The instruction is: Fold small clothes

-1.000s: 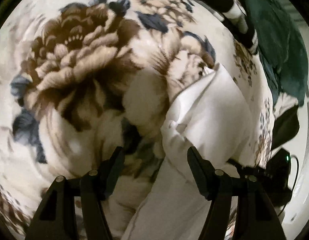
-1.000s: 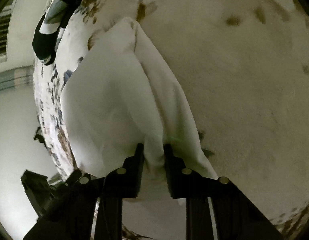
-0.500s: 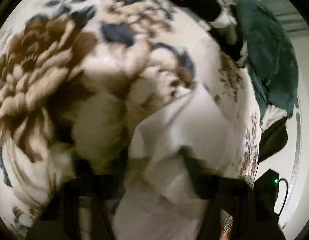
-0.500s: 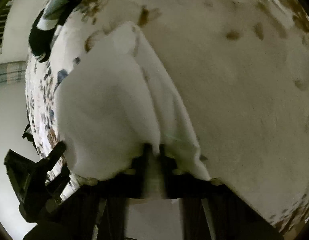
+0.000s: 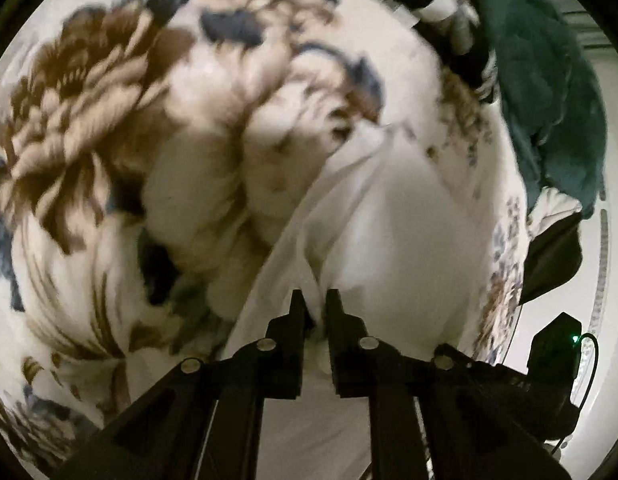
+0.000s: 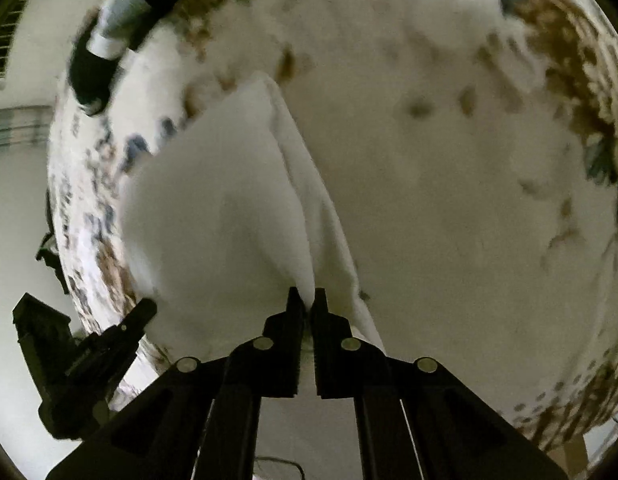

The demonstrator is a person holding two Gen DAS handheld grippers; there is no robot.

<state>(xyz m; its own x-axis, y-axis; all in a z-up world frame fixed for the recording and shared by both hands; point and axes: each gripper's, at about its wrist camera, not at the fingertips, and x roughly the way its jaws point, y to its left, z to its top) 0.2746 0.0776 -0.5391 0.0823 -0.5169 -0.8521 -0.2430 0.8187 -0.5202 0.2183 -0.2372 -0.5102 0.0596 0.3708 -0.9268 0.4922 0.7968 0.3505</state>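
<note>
Lying on the floral blanket, near its edge: a plain white garment, soft, unprinted, creased into long folds running away from the fingers. Bunching into a narrow ridge where pinched, spreading wider beyond. Clamping together on a fold of that white cloth: the left gripper, tips nearly touching. Likewise nipping a raised pleat of the same garment: the right gripper, squeezed tight on it. Resting further along the blanket, well apart from the garment: a black-and-white striped sock and a dark green cloth.
</note>
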